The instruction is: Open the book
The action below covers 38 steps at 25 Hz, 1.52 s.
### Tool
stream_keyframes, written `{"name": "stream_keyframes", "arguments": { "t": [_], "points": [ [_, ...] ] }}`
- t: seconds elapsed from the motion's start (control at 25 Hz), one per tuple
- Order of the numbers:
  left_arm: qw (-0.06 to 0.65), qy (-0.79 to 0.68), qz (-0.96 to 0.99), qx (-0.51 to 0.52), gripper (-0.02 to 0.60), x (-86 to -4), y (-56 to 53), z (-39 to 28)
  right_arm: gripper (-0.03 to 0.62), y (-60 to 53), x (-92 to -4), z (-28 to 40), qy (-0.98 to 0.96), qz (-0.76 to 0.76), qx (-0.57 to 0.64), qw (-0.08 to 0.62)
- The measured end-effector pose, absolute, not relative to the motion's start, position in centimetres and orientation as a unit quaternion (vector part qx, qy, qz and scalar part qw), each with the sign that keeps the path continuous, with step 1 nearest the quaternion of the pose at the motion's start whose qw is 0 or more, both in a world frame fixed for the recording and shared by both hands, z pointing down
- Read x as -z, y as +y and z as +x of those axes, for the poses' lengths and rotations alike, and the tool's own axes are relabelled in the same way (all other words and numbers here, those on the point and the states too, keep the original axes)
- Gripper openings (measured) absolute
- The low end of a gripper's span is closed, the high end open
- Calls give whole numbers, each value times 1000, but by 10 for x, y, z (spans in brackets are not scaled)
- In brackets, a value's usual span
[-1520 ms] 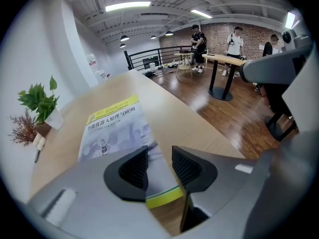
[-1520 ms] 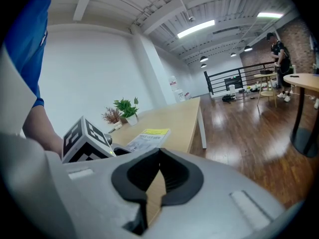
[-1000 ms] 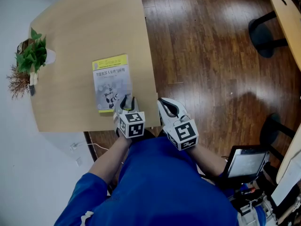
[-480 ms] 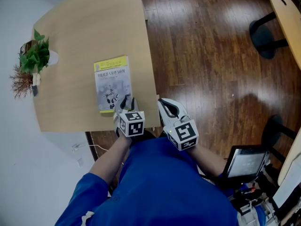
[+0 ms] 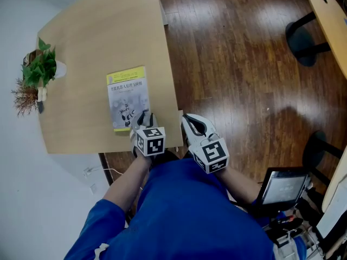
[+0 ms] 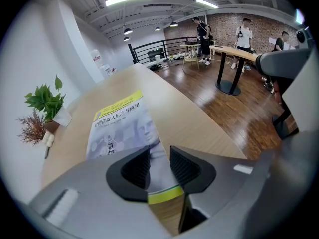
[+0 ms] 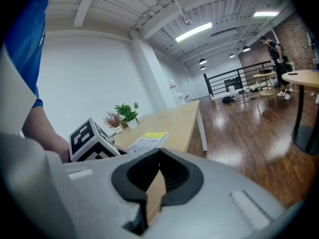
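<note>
The book (image 5: 128, 97) lies closed, cover up, on the wooden table (image 5: 97, 37), close to its near edge and right of a potted plant (image 5: 38, 66). The left gripper (image 5: 143, 116) hangs over the book's near right corner, jaws a narrow gap apart, gripping nothing. The right gripper (image 5: 187, 121) sits just off the table's near right corner, tips together, empty.

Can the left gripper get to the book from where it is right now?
Probably yes. The left gripper is right over the near edge of the closed book, jaws apart, and nothing else on the table stands in its way.
</note>
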<state>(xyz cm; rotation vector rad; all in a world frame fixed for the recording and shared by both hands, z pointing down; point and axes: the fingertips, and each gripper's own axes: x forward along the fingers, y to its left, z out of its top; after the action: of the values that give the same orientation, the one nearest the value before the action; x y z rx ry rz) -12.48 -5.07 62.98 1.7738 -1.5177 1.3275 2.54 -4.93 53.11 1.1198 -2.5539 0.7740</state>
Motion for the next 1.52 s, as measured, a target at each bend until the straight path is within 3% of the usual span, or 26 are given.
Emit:
{"name": "stream_keyframes", "arguments": {
  "t": [0.48,0.88,1.52],
  "points": [
    [234,-563,646,-460,120,-618,-50,-128,3,-47,-530,25,-880,379,-259,120],
    [230,-564,652,-452,28,-606,-51,-131,3,-47,-527,20,-885,373,-255,117],
    [244,-549,674,-430,19,-590,-52,-143,3,-47,-522,18,-889,366,-250,111]
  ]
}}
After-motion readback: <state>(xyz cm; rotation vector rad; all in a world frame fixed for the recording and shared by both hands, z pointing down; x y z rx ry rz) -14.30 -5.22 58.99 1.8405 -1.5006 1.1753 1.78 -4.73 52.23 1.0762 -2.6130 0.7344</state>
